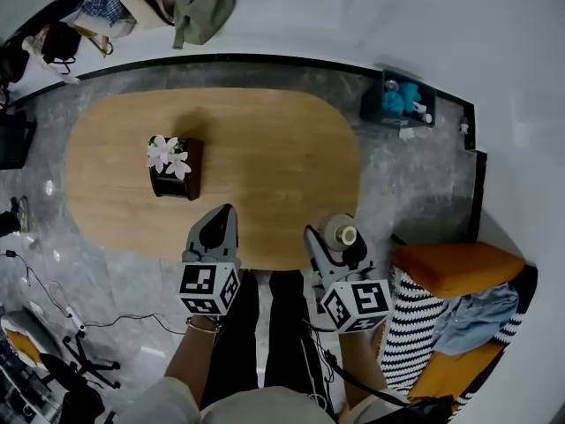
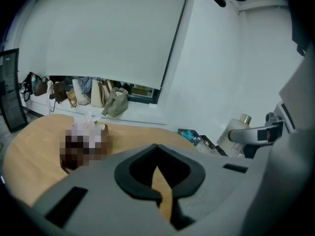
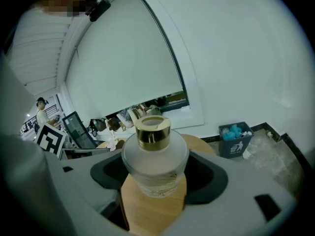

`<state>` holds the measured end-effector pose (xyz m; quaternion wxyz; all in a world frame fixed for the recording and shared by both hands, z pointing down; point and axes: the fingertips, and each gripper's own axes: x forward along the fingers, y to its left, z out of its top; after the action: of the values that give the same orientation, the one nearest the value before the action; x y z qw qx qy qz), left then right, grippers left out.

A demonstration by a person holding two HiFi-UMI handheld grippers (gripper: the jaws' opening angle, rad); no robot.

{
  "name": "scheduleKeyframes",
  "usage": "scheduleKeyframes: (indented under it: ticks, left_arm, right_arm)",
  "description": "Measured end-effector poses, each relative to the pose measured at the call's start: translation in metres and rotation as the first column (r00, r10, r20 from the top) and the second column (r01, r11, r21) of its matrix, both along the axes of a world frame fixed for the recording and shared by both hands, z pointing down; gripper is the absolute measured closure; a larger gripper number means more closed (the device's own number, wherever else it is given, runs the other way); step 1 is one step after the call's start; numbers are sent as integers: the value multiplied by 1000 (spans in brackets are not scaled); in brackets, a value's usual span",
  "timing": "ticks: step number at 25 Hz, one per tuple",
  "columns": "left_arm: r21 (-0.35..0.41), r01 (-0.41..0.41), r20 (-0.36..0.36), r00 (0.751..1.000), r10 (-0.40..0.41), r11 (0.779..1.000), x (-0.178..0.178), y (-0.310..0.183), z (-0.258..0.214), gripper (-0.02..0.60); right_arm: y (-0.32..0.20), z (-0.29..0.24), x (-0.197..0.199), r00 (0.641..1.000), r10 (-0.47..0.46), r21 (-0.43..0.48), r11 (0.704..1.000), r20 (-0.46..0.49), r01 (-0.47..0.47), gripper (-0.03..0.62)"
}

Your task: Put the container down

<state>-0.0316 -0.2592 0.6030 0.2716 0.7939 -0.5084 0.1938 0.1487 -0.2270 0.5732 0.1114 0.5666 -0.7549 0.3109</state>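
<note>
The container is a round frosted-glass bottle with a gold cap. It stands upright between the jaws of my right gripper, over the front right edge of the oval wooden table. In the right gripper view the container fills the gap and the right gripper is shut on its body. Whether its base touches the table is hidden. My left gripper hovers at the table's front edge; in its own view the left gripper is shut with nothing in it. That view also shows the container off to the right.
A dark box with white flowers stands on the table's left half. A bin sits on the floor at the back right. An orange cushion and clothes lie at the right. Bags rest on the far ledge.
</note>
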Motion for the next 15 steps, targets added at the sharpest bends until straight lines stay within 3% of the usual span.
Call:
scheduleKeyframes:
  ticks: [15]
  left_arm:
    - [-78, 3, -21, 1000, -4, 997, 5, 7, 68, 574]
  right_arm:
    - [-37, 82, -2, 997, -63, -79, 995, -45, 59, 261]
